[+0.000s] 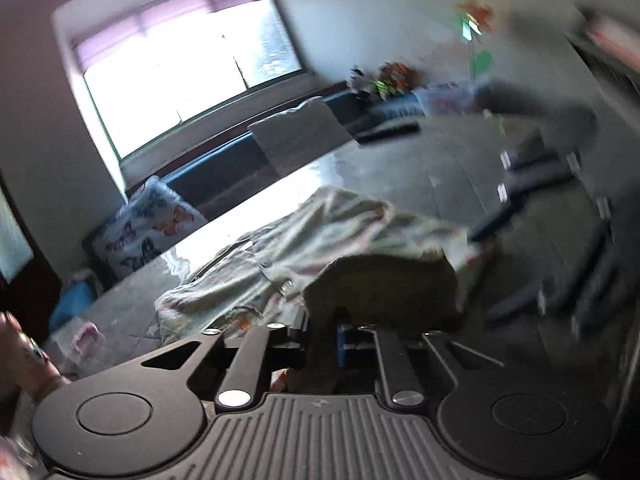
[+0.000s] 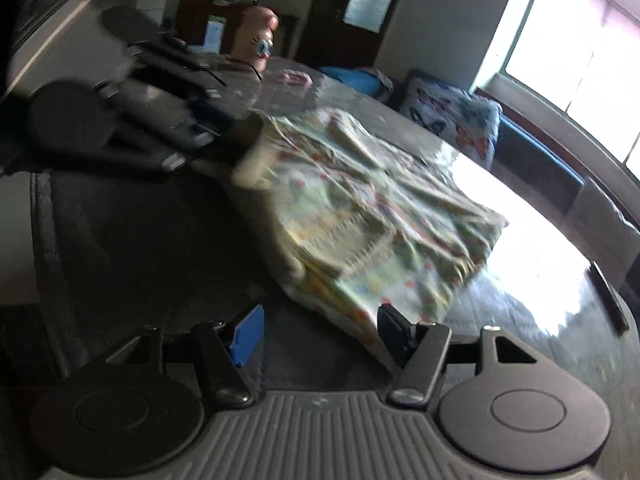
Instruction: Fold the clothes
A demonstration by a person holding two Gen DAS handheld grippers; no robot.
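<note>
Here the left gripper [image 1: 340, 340] is pinched shut on a fold of the printed garment [image 2: 372, 208], mid-frame on the grey table [image 2: 160, 240]; the right gripper [image 2: 320, 332] stands open, empty, at its near edge. Folding looks partly done, still rumpled.

Pale green floral-print garment [image 2: 368, 208], butterfly-patterned white cushion [image 2: 456, 116]

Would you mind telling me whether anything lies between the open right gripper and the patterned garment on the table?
Nothing visible does: the right gripper stands open right at the near corner of the patterned garment, with only bare table beside it.
</note>
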